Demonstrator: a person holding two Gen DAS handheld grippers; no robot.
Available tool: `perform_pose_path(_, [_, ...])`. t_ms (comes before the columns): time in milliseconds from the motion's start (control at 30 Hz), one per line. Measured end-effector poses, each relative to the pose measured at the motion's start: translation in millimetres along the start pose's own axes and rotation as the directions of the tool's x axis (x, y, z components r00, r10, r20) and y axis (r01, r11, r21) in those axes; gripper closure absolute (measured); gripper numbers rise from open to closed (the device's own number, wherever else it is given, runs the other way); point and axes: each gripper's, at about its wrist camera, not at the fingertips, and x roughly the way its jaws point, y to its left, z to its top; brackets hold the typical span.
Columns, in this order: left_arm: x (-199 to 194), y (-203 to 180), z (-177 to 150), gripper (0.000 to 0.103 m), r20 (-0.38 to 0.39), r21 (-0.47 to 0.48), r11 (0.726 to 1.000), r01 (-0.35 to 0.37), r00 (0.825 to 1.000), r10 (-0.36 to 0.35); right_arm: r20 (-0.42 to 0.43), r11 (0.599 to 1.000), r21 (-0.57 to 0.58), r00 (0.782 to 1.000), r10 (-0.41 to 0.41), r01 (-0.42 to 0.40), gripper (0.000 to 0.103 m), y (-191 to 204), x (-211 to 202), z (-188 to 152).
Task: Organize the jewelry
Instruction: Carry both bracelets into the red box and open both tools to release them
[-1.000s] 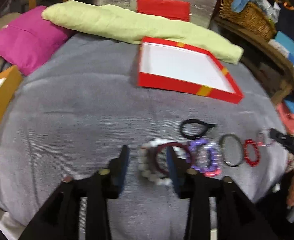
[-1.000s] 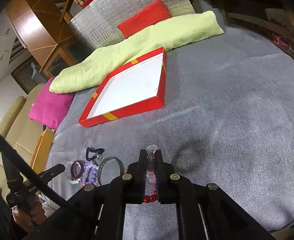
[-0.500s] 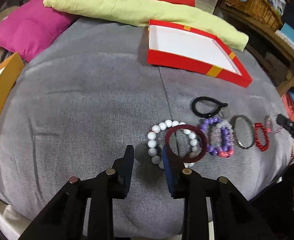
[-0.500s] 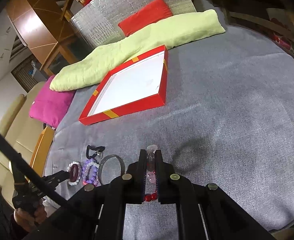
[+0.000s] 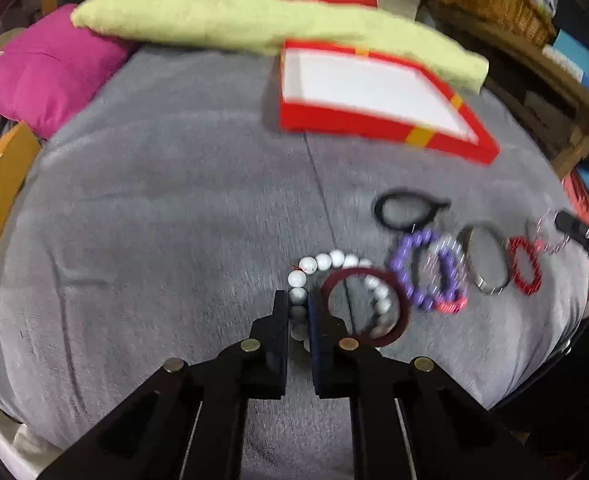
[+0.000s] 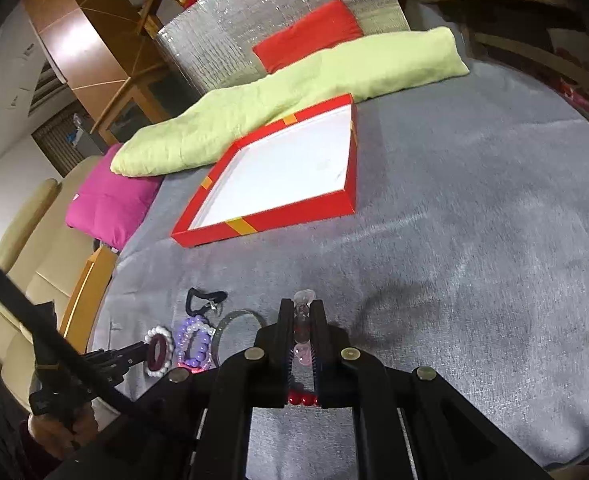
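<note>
White beads (image 5: pixel 336 260): we see this bracelet on the grey cover, its left side between our left jaws.
Left gripper (image 5: pixel 299 304): our jaws are nearly shut and pinch the white beads; blur softens the view.
Maroon bangle (image 5: pixel 368 308): it lies across the white beads, touching the right jaw.
Purple beads (image 5: pixel 424 276): just right of the bangle, with a clear strand over them.
Black band (image 5: pixel 406 210): beyond the purple beads, towards the box.
Metal bangle (image 5: pixel 488 260): right of the purple beads.
Red bracelet (image 5: pixel 526 266): right of the metal bangle; in the right wrist view we see red beads at the base of our right jaws.
Right gripper (image 6: pixel 303 312): our jaws are closed on a pink strand (image 6: pixel 303 308), whose clear beads poke out past the tips.
Box (image 6: pixel 262 226): red, shallow, white inside, with yellow stripes; it sits on the cover beyond the jewelry, well apart from it.
Cover (image 6: pixel 474 240): a grey woven cloth over a rounded surface; we cannot tell what is under it.
Green pillow (image 6: pixel 294 92): long, along the far edge, touching the box's far corner.
Pink cushion (image 6: pixel 110 204): at the pillow's left end.
Red cushion (image 6: pixel 308 34): behind the pillow, against a silver quilted panel (image 6: pixel 254 24).
Basket (image 5: pixel 498 0): wicker, far right on wooden shelving.
Room: wooden furniture and a cream sofa (image 6: pixel 22 240) to the left.
</note>
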Motion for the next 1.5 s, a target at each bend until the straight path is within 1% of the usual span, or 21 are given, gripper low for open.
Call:
perform_pose_path(67, [-17.0,-2.8,3.9,0.094,0.083,0.010,1.000,0.019,0.996,-0.020,0.019,1.000,-0.008,1.000,0.006,-0.005,0.095,2.3,-2.9,1.9])
perform_pose_path(200, [-37.3,-16.5,12.1,0.094,0.175,0.055,0.998,0.025,0.984,-0.034,0.057,0.999,-0.014,0.998,0.033,-0.032,0.095,5.7,-7.6,9.1])
perform_pose_path(267, [-41.7,-21.8,17.2,0.094,0.193,0.081,0.996,0.022,0.980,-0.037,0.064,0.998,-0.010,0.996,0.058,-0.057,0.095,7.0,-6.8,14.8])
perform_pose_path(300, [-42.9,-21.3,19.4,0.094,0.197,0.079,0.997,0.027,0.980,-0.042,0.068,0.998,-0.008,0.995,0.066,-0.066,0.095,7.6,-5.8,18.0])
perform_pose_path(367, [-43.9,-16.6,26.9,0.094,0.202,0.052,0.997,0.059,0.977,-0.068,0.076,0.997,-0.007,0.994,0.076,-0.076,0.095,9.4,-2.8,24.0])
perform_pose_path(433, [-41.9,-18.0,42.0,0.094,0.217,0.035,0.997,0.073,0.973,-0.078,0.080,0.996,-0.007,0.992,0.093,-0.093,0.095,11.5,1.9,31.7])
perform_pose_path(567, [-42.8,-26.6,78.5,0.094,0.271,0.032,0.996,0.086,0.958,-0.091,0.098,0.992,-0.009,0.988,0.123,-0.122,0.095,14.8,17.4,56.0])
perform_pose_path(700, [-25.6,-36.2,114.1,0.094,0.294,0.025,0.994,0.108,0.949,-0.111,0.109,0.989,0.024,0.983,0.145,-0.148,0.095,15.0,37.7,81.7])
perform_pose_path(767, [-11.1,-40.7,127.5,0.094,0.296,0.029,0.993,0.114,0.948,-0.117,0.105,0.986,0.043,0.982,0.156,-0.161,0.095,14.5,52.9,94.7])
perform_pose_path(867, [12.0,-43.1,139.6,0.094,0.276,0.016,0.992,0.123,0.953,-0.122,0.072,0.986,0.053,0.985,0.156,-0.160,0.095,16.4,78.3,106.6])
perform_pose_path(933, [33.2,-40.9,146.2,0.094,0.237,-0.007,0.993,0.114,0.965,-0.109,0.042,0.987,0.061,0.988,0.149,-0.152,0.095,18.2,94.5,110.1])
perform_pose_path(1033, [54.7,-39.9,149.6,0.094,0.189,-0.032,0.992,0.123,0.975,-0.114,0.007,0.990,0.056,0.991,0.133,-0.133,0.095,20.9,115.5,112.6])
perform_pose_path(1100, [68.4,-42.8,151.0,0.094,0.153,-0.034,0.993,0.116,0.982,-0.110,-0.011,0.992,0.049,0.993,0.118,-0.118,0.095,20.7,125.0,112.6])
perform_pose_path(1167, [73.3,-46.2,151.6,0.094,0.139,-0.028,0.992,0.125,0.983,-0.120,-0.019,0.994,0.048,0.995,0.099,-0.098,0.095,18.0,131.4,112.6])
perform_pose_path(1300, [81.9,-49.7,151.0,0.092,0.117,-0.018,0.995,0.096,0.989,-0.093,-0.020,0.998,0.044,0.998,0.054,-0.053,0.091,10.9,133.1,113.6])
perform_pose_path(1367, [82.6,-46.4,149.0,0.084,0.102,-0.020,0.995,0.095,0.990,-0.093,-0.007,0.998,0.045,0.999,0.040,-0.040,0.082,7.6,126.4,116.6])
perform_pose_path(1400, [80.2,-43.5,148.4,0.077,0.111,-0.025,0.995,0.101,0.989,-0.097,0.007,0.998,0.048,0.999,0.035,-0.035,0.068,5.2,121.0,117.8])
perform_pose_path(1433, [76.5,-39.9,148.0,0.072,0.126,-0.034,0.994,0.108,0.987,-0.103,0.033,0.998,0.053,0.999,0.019,-0.020,0.051,1.7,113.3,119.3])
perform_pose_path(1467, [72.3,-37.8,149.2,0.069,0.138,-0.042,0.992,0.115,0.985,-0.108,0.049,0.998,0.057,0.999,0.011,-0.014,0.044,0.0,107.9,120.5])
perform_pose_path(1500, [65.5,-30.9,149.6,0.065,0.166,-0.061,0.991,0.121,0.980,-0.109,0.070,0.998,0.059,0.998,0.010,-0.014,0.041,-2.8,100.9,121.3])
